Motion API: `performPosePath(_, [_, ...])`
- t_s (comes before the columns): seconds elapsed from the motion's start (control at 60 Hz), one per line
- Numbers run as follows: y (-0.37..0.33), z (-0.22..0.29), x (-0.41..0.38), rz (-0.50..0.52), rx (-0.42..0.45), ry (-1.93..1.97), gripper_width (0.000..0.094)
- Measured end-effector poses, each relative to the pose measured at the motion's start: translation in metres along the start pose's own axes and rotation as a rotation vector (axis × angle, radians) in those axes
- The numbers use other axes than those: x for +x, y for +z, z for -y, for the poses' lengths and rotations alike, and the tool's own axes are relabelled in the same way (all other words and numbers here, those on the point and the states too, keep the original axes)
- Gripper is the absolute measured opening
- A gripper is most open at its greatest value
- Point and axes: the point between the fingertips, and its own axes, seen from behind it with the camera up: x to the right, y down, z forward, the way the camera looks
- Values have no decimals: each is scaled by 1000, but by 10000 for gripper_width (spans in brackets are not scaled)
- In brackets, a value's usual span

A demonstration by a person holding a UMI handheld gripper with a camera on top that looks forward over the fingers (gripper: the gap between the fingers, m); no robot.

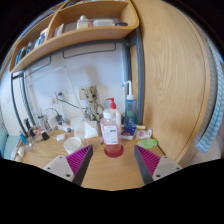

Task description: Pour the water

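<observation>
Presently, catalogued left to right from the tongs: off beyond the left finger, a small white cup [72, 144] on the wooden desk [105, 172], near clutter too small to name; gripper [112, 162] — fingers spread wide, holding nothing, pink pads [80, 158] facing inward across an empty gap; just ahead of that gap, slightly right of its middle, a white bottle [111, 128] standing upright in a red dish [113, 150], long axis vertical, apart from both fingers; behind it a taller pump bottle [126, 108]; beyond the right finger, a green item [148, 144], kind unclear. Judgement — if the bottle is the vessel to pour from, the approach runs straight forward, nudged a little rightward, closing on its upright body.
</observation>
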Motion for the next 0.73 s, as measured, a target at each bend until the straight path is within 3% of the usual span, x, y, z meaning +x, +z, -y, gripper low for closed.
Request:
performPosePath(0.183, [-66, 42, -17, -19, 14, 17, 860])
performPosePath(0.35, [-96, 71, -51, 32, 28, -32, 858])
performPosePath(0.733, [-132, 76, -90, 73, -23, -108, 850])
